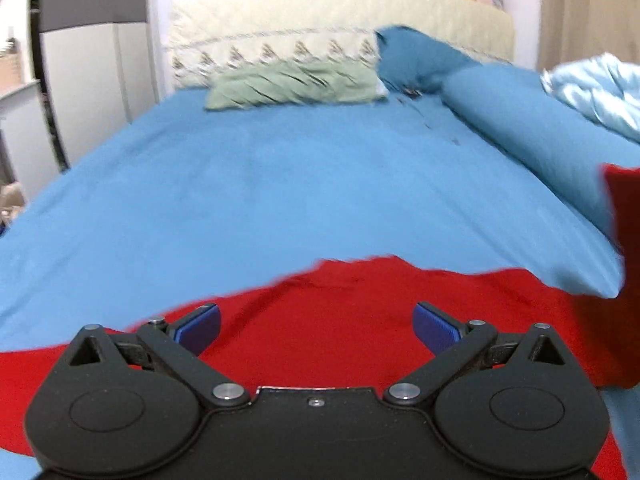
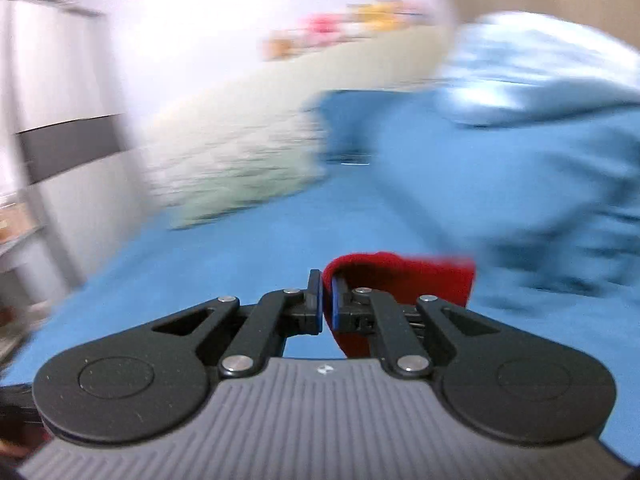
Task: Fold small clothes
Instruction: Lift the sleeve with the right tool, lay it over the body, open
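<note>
Red garment (image 1: 340, 332): spread on blue bed (image 1: 280, 184). Left gripper (image 1: 316, 324): fingers spread wide above it. Right gripper (image 2: 327, 304): fingers pinching a lifted red fold (image 2: 404, 276).

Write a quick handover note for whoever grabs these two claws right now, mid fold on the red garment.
Left claw: open, holding nothing, hovering over the red garment spread on the blue bedsheet.
Right claw: shut on a bunched edge of the red garment, lifted off the sheet; the view is motion-blurred.
Done: one edge gripped and raised.
Left: carry that edge across, lay it down, release, then finish the remaining folds. No completed fold is visible yet.
</note>
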`<state>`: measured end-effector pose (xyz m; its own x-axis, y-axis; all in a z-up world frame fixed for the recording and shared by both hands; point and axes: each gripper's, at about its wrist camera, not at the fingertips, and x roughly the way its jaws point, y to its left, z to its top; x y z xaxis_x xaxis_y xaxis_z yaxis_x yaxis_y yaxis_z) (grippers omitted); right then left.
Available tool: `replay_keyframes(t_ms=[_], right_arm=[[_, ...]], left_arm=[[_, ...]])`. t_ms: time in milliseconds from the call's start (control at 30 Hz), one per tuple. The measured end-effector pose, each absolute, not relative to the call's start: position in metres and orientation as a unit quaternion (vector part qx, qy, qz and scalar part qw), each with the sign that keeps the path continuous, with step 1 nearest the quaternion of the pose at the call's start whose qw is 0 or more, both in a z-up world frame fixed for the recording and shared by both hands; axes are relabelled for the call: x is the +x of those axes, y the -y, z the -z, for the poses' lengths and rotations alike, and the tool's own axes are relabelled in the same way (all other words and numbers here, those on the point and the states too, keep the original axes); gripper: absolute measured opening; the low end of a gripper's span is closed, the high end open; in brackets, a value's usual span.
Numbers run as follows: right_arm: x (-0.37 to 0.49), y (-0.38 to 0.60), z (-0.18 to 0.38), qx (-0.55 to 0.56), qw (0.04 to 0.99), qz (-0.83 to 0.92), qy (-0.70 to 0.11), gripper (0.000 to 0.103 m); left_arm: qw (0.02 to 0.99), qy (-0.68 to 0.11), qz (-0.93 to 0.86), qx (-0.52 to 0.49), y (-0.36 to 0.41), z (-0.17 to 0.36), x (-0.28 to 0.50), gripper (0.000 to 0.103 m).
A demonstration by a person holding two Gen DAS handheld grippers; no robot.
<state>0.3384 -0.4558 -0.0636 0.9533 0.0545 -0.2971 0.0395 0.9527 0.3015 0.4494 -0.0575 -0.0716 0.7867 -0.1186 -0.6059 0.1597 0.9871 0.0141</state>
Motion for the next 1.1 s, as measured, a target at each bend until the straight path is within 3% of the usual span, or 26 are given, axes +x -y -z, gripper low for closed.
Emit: replay_keyframes(t_ms=[133,300,500,533,567,633,767,867,933,1000,1067,1100], right_arm=[[0.377,0.329,0.09,0.121,0.968,-0.126,-0.182,0.019],[0.4,0.215,0.186,0.064,0.939,-0.163,-0.297,0.019],[0.386,0.185,0.223,0.023,0.934,-0.158,-0.318,0.026],[0.385,0.19,0.221,0.018,0.935,-0.157,-0.317,0.042],[0.383,0.199,0.218,0.01,0.936,-0.155,-0.316,0.072],[0.368,0.213,0.207,-0.012,0.943,-0.145,-0.299,0.094],[0.339,0.245,0.188,-0.05,0.949,-0.121,-0.286,0.096],[0.324,0.278,0.184,-0.035,0.95,-0.104,-0.291,0.096],[0.318,0.297,0.183,-0.022,0.951,-0.09,-0.296,0.096],[0.312,0.311,0.185,-0.015,0.951,-0.081,-0.298,0.096],[0.311,0.32,0.189,-0.014,0.951,-0.072,-0.299,0.096],[0.31,0.323,0.19,-0.012,0.951,-0.07,-0.3,0.096]], left_arm=[[0.949,-0.313,0.033,0.032,0.003,0.072,0.443,0.103],[0.936,-0.349,0.037,-0.003,-0.043,0.097,0.444,0.103],[0.931,-0.362,0.055,0.001,-0.042,0.104,0.446,0.103],[0.93,-0.362,0.067,-0.001,-0.038,0.102,0.446,0.103],[0.929,-0.362,0.08,-0.002,-0.032,0.1,0.447,0.103],[0.926,-0.361,0.108,0.002,-0.018,0.098,0.447,0.103],[0.924,-0.35,0.15,0.046,0.031,0.103,0.446,0.1],[0.918,-0.352,0.168,0.074,0.069,0.117,0.462,0.077],[0.915,-0.359,0.167,0.076,0.082,0.126,0.475,0.053],[0.913,-0.364,0.168,0.076,0.091,0.135,0.479,0.049],[0.908,-0.369,0.179,0.079,0.097,0.143,0.484,0.036],[0.904,-0.374,0.186,0.087,0.1,0.147,0.486,0.015]])
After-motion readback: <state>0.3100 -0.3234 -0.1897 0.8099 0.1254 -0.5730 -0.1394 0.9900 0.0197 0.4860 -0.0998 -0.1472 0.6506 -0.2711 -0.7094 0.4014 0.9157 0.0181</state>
